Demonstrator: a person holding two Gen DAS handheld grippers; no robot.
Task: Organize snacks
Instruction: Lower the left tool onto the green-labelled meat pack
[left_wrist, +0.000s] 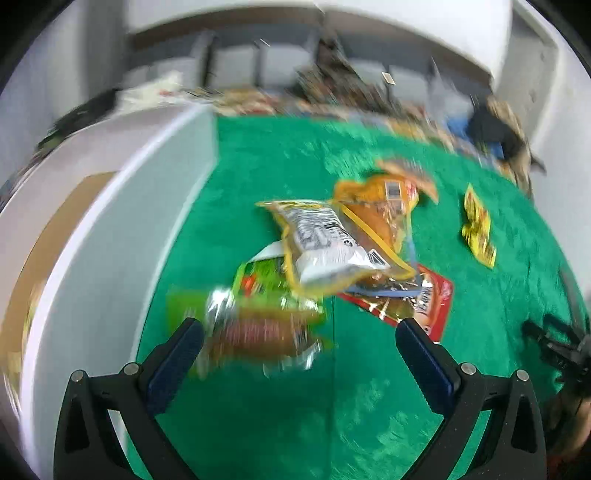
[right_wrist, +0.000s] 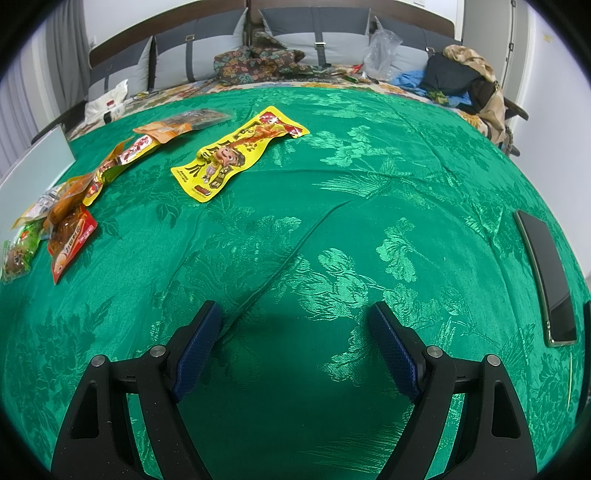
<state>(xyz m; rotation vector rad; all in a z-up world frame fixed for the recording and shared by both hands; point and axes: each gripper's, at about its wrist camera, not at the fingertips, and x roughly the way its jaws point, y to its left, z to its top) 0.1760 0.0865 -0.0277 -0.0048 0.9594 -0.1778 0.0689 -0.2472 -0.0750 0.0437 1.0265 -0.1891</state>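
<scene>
The left wrist view is motion-blurred. My left gripper (left_wrist: 299, 328) is open, and a green and silver snack packet (left_wrist: 258, 317) lies on the green cloth between its fingertips, apart from both. Just beyond lies a pile: a white and yellow packet (left_wrist: 325, 243), an orange packet (left_wrist: 384, 210) and a red packet (left_wrist: 413, 302). A yellow packet (left_wrist: 478, 227) lies alone to the right. My right gripper (right_wrist: 295, 317) is open over bare cloth. In the right wrist view the yellow packet (right_wrist: 236, 155) lies ahead to the left, with the pile (right_wrist: 70, 218) at the far left.
A white box (left_wrist: 92, 206) with a brown bottom stands along the left of the cloth; its wall (right_wrist: 33, 166) shows in the right wrist view. A dark phone (right_wrist: 546, 273) lies at the right edge. Cushions, clothes and bags crowd the far side.
</scene>
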